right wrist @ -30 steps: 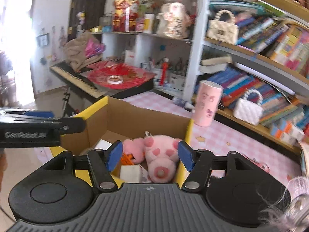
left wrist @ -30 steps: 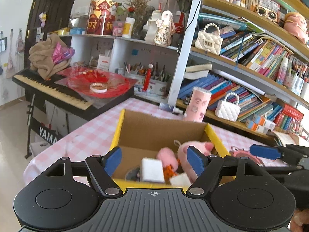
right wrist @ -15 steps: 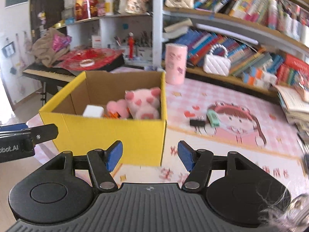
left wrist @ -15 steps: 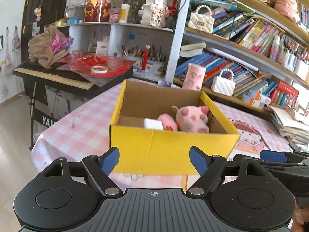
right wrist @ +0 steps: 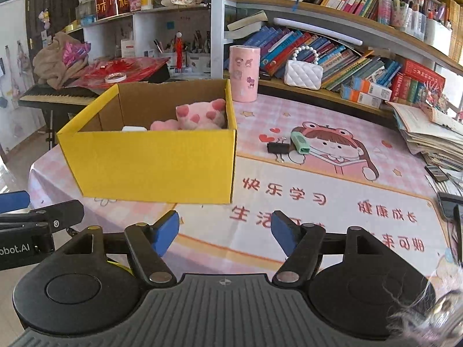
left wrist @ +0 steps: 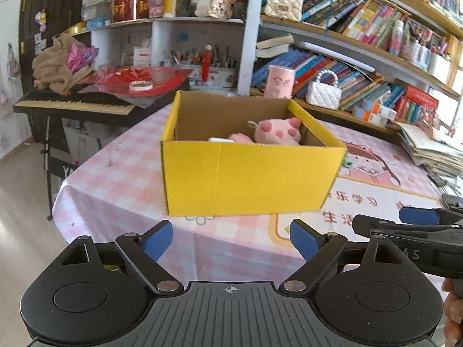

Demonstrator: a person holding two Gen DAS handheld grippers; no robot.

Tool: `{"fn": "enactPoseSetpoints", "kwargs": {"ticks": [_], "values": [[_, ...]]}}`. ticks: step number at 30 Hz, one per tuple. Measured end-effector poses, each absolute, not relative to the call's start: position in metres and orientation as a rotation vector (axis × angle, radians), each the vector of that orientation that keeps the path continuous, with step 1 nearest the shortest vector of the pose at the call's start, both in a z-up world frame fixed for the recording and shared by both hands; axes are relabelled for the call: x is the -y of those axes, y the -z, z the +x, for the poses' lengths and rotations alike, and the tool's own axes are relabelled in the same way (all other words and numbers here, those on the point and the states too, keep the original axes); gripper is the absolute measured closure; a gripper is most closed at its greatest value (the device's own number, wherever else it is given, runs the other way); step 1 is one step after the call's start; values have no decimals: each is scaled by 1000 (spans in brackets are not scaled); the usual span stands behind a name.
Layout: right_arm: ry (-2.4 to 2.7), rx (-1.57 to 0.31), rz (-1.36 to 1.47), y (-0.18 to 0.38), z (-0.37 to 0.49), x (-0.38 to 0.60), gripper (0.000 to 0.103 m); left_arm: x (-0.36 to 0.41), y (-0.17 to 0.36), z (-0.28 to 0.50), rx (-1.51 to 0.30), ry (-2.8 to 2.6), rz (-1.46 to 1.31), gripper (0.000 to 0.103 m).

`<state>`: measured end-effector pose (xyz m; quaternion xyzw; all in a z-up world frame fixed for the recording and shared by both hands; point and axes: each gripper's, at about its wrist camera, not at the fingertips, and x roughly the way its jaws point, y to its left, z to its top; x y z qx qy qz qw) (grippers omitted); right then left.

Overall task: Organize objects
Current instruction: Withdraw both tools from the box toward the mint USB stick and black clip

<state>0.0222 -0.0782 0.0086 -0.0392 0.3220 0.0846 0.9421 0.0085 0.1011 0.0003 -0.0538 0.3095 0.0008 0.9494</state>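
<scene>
A yellow cardboard box [left wrist: 246, 176] [right wrist: 150, 164] stands on the pink checked tablecloth [left wrist: 115, 185]. Inside it lie a pink plush pig [left wrist: 275, 131] [right wrist: 202, 114] and a white block [right wrist: 133, 129]. On the cloth right of the box lie a black binder clip [right wrist: 277, 147] and a mint green eraser [right wrist: 301, 142]. My left gripper [left wrist: 230, 238] hangs in front of the box, jaws opening, nothing between them. My right gripper [right wrist: 225, 231] is near the box's front right corner, jaws opening and empty too.
A pink cup [right wrist: 244, 73] and a white quilted handbag [right wrist: 303, 73] stand behind the box by the bookshelf [right wrist: 347, 43]. A keyboard piano [left wrist: 75, 105] with red wrapping is at the left. A stack of books [right wrist: 428, 136] and a phone [right wrist: 437, 173] lie at the right.
Both grippers have pulled back and down from above the box's inside to in front of it. Their jaws stand wider apart than before.
</scene>
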Motion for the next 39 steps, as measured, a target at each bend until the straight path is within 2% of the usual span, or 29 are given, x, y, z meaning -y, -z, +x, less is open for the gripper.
{"fn": "enactPoseSetpoints", "kwargs": {"ticks": [17,39], "values": [[-41,-688,-53,4,-21,101,32,-82,13,-13,-683,103,-84,13],[192,-704,53,11,-51,164,31,-18,16,-2,-694,347,22,12]]}}
